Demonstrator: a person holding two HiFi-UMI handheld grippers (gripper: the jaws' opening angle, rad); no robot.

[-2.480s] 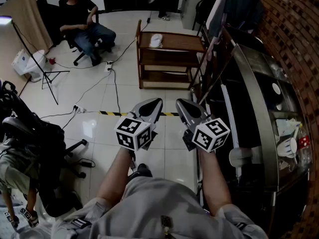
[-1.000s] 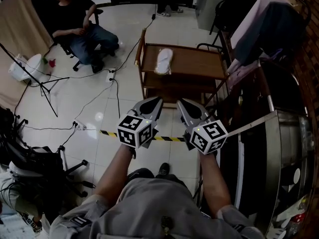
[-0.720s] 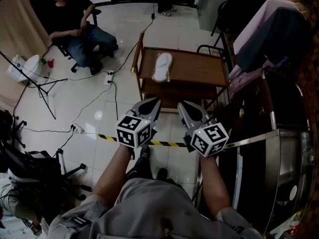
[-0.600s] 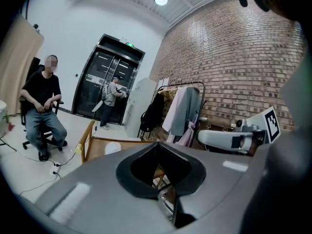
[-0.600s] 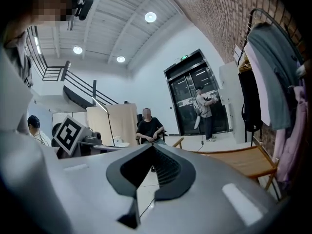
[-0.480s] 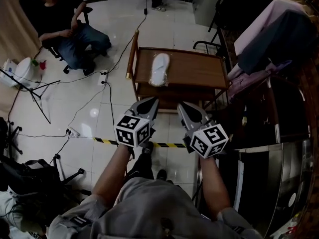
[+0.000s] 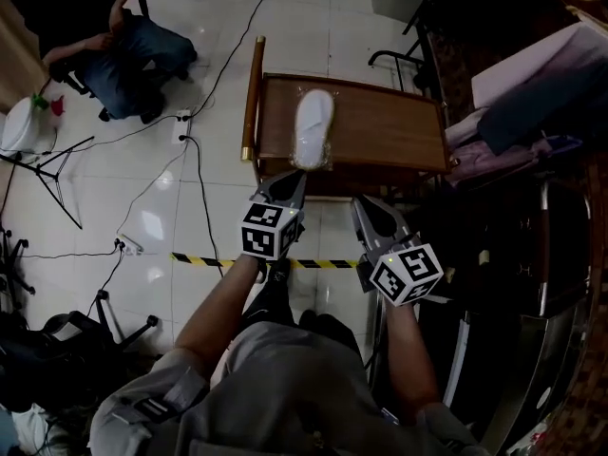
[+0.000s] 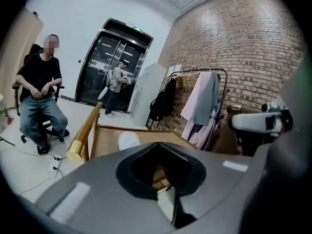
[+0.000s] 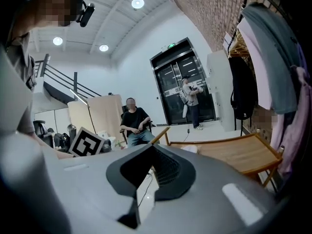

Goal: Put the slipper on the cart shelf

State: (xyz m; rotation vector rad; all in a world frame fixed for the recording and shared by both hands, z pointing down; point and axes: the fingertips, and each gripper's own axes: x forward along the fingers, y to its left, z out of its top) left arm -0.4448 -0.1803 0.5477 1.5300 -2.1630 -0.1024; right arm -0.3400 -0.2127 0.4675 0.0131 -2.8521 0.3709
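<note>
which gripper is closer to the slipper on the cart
Left. The left gripper is just short of the slipper; the right gripper is farther back and off to its right.

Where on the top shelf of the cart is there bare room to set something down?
The widest bare patch of the top shelf lies between the white slipper and the right edge beside the hanging clothes. Only a narrow strip is free between the slipper and the handle. The left side is the crowded one.
</note>
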